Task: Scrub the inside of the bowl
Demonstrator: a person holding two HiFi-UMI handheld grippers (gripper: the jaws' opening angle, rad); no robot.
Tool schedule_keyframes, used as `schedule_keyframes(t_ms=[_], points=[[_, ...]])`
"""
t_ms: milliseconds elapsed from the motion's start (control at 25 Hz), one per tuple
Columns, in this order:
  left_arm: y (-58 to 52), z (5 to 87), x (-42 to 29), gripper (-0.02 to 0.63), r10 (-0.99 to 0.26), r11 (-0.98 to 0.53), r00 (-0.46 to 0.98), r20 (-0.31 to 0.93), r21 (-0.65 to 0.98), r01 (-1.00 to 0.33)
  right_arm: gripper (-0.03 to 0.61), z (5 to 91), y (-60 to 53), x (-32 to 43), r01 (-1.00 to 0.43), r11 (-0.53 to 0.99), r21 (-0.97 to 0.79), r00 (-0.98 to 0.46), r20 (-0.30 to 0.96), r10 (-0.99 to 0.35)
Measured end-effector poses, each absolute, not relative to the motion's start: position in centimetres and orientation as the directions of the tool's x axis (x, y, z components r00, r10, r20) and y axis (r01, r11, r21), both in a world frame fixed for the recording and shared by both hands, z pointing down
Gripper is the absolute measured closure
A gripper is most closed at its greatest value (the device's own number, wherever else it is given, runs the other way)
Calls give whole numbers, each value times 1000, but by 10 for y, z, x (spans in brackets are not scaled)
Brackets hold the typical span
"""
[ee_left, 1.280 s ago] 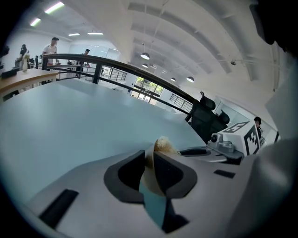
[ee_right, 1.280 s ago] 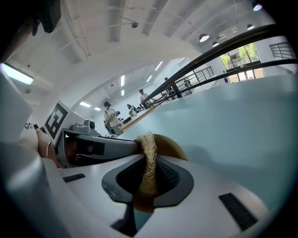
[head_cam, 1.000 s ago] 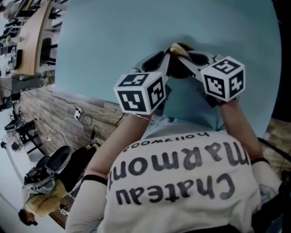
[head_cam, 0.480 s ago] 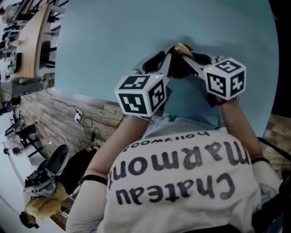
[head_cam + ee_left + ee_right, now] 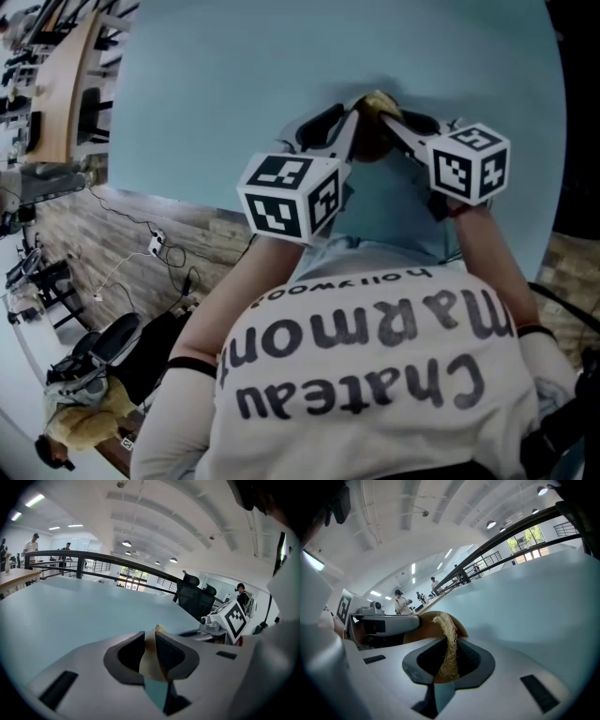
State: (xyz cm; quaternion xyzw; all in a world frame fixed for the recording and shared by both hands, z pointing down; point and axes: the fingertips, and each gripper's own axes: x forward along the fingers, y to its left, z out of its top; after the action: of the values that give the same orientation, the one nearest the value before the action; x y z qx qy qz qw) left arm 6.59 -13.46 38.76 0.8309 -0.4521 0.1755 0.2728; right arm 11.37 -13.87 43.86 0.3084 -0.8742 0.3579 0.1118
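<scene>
Over the light blue table (image 5: 234, 84) both grippers meet at a brown wooden bowl (image 5: 372, 142). My left gripper (image 5: 349, 120) is shut on the bowl's thin tan wall (image 5: 152, 667), which fills the gap between the pads. Its jaws have just been opening a little, with the wall still between them. My right gripper (image 5: 390, 120) is shut on a pale fibrous loofah scrubber (image 5: 450, 644). The scrubber's top (image 5: 380, 99) pokes over the bowl's rim (image 5: 424, 627). The bowl's inside is hidden in all views.
The person's printed shirt (image 5: 375, 366) fills the lower head view. The table's left edge drops to a wood floor with cables (image 5: 150, 246) and a chair (image 5: 112, 342). Beyond the table stand black office chairs (image 5: 194, 599), a railing (image 5: 93, 559) and people.
Both grippers, with bowl and scrubber, have drifted slightly right and farther away in the head view. Both grips look the same.
</scene>
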Motion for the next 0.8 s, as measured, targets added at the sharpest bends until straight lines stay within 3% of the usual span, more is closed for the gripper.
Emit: schedule_keyframes(t_ms=[800], points=[[-144,382,59,546,-645,-533,542,538,192,-824,515,448,-148,109,-632,478,-610,-772,442,-457]])
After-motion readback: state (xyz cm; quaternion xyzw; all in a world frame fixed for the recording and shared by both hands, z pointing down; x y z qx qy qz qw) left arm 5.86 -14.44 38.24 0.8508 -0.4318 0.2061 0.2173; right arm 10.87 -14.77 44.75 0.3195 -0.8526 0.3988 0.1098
